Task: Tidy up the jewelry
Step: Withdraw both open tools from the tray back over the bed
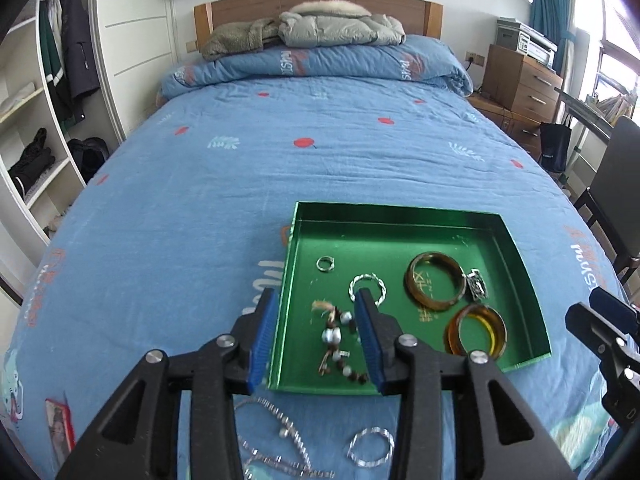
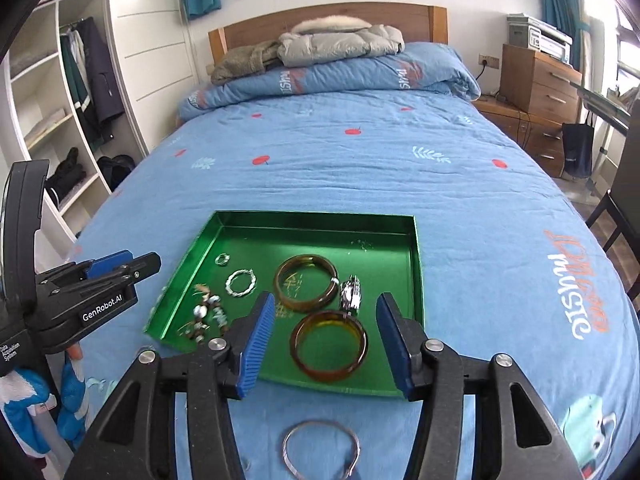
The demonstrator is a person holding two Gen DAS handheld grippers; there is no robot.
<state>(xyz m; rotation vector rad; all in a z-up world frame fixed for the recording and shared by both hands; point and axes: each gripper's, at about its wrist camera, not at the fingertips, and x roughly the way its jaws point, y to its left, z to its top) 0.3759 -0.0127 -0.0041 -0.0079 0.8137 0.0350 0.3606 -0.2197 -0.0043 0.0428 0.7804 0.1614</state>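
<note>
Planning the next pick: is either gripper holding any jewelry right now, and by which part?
Nothing is held. The left gripper and right gripper both stand open above the green tray, with no piece touching their pads.

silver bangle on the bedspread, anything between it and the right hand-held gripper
Nothing visible. The silver bangle lies on bare bedspread just below the open right hand-held gripper, outside the green tray.
</note>
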